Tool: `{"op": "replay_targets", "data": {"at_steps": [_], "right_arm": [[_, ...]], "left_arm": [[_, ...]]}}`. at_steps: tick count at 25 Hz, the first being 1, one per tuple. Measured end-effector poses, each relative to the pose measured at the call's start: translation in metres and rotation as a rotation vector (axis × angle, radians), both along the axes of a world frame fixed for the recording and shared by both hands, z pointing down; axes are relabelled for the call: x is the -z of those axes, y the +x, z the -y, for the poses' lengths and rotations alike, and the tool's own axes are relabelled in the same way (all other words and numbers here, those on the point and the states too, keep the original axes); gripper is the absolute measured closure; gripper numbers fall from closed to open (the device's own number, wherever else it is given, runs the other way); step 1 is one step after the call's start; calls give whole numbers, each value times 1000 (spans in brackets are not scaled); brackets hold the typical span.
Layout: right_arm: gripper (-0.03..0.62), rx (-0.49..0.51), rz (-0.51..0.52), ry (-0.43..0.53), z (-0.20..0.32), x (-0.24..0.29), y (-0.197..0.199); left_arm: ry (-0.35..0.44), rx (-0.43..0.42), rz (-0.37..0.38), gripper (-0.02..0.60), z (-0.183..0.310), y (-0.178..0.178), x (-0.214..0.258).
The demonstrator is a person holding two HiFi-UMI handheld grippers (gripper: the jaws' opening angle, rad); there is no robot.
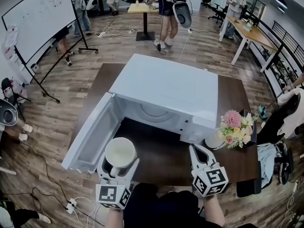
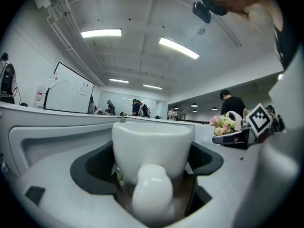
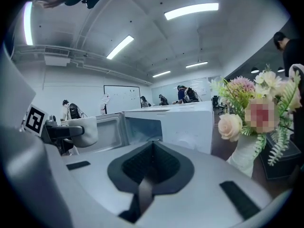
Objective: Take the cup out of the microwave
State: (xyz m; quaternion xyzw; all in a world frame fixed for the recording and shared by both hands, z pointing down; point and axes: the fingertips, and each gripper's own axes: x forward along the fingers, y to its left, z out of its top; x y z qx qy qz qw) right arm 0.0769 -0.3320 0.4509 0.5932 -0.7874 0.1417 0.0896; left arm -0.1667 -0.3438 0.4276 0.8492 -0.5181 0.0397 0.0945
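We grip the cup (image 1: 120, 152) with the left gripper (image 1: 118, 167), fingers (image 2: 90, 167) clamped on its sides to carry it upright, outside the microwave (image 1: 166, 87) at its 7 o'clock. The right gripper (image 1: 195, 151), at the cup's 3 o'clock, has its fingers closed on nothing; we judge one gripper suffices.

There was one microwave (image 1: 166, 87) with one door (image 1: 90, 137). There was one white cup (image 1: 120, 152). There were two grippers, the left gripper (image 1: 119, 164) and the right gripper (image 1: 194, 150), each with two fingers (image 1: 199, 156). One bunch of flowers (image 1: 235, 127) stood on the one counter (image 1: 232, 96). Far back were one whiteboard (image 1: 35, 18) and maybe six people (image 1: 167, 18), too small to count well.
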Motion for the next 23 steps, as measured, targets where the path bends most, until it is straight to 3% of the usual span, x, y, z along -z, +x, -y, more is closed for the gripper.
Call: {"op": "replay_targets", "data": {"at_steps": [23], "right_arm": [[600, -5, 30, -41, -1, -14, -10]], "left_arm": [[-10, -63, 2, 121, 15, 17, -6]]}}
